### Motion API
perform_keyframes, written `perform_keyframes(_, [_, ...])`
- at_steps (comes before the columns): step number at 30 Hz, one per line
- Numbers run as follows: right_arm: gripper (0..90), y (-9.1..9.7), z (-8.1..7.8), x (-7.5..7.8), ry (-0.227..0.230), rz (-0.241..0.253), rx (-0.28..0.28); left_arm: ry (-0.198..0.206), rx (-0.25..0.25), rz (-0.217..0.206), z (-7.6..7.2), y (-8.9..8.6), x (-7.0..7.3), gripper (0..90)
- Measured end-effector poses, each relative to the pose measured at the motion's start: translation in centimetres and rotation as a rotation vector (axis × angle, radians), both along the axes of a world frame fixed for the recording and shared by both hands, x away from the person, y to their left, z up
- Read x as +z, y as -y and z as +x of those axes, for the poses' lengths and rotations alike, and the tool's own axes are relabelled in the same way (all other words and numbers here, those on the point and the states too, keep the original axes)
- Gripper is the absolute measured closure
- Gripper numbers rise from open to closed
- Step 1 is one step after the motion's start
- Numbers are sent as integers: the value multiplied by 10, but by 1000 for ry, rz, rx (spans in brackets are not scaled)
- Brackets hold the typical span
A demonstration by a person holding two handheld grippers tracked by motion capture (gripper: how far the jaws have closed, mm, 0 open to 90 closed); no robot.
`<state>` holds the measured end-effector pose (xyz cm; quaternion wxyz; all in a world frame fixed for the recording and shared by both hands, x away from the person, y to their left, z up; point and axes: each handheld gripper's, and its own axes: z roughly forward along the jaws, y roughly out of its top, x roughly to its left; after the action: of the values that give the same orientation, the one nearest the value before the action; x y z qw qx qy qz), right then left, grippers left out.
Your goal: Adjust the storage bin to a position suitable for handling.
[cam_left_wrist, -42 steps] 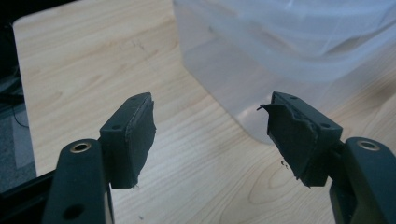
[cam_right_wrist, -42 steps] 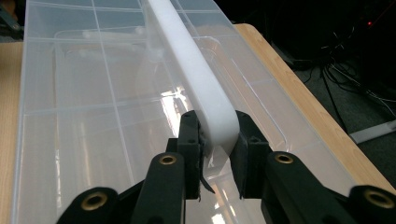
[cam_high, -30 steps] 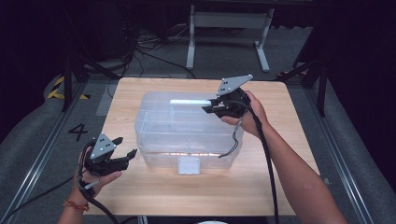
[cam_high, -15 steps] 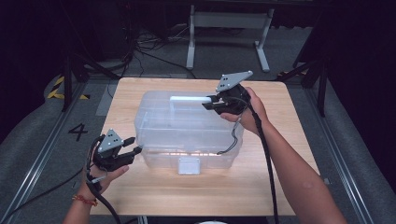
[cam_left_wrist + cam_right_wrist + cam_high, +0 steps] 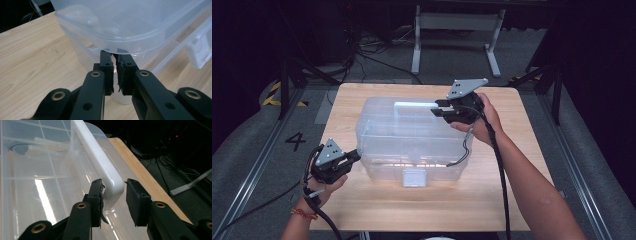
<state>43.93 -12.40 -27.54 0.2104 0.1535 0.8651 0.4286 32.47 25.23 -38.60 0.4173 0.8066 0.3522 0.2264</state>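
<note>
A person works a clear plastic storage box [image 5: 409, 142] at the middle of a wooden tabletop [image 5: 522, 165] with a gripper in each hand. The left gripper [image 5: 351, 159] has just been closing — a second ago it hung wide open off the box's near-left corner; now its fingers [image 5: 107, 72] are clenched to a thin slit under the lid's overhanging lip, with a sliver of the clear corner apparently pinched between them. The right gripper [image 5: 438, 107] has just been opening: its fingers [image 5: 96, 195] straddle the end of the white carry handle [image 5: 100, 162] on the lid, one pad touching it, the other standing apart — released rather than gripping. By the look of it, the work has passed from the handle to the lid's corner, perhaps to pry it up. The box is translucent, its lid [image 5: 37, 180] ribbed in a grid and glaring under the lamp, with a white front latch [image 5: 414, 176] facing the person.
</note>
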Motion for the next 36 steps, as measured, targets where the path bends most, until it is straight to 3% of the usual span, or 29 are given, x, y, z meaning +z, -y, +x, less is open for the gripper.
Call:
perform_keyframes(4, [578,13,-7,3,8,39,-19,11,4,-9,0,0,2,852])
perform_keyframes(7, [527,24,-15,3,57,52,-60,17,4,-12,1,0,5,861])
perform_keyframes(10, [504,35,-23,3,77,80,-64,23,5,-14,2,0,7,871])
perform_keyframes(19, [423,77,-41,3,90,168,-88,29,5,-15,3,-1,12,885])
perform_keyframes(23, [403,95,-48,-3,82,216,-113,29,8,-13,4,-1,12,888])
perform_keyframes(32, [382,121,-66,-28,86,214,-127,25,11,-15,5,0,15,887])
perform_keyframes(36, [381,127,-72,-42,65,205,-127,26,11,-16,7,0,17,887])
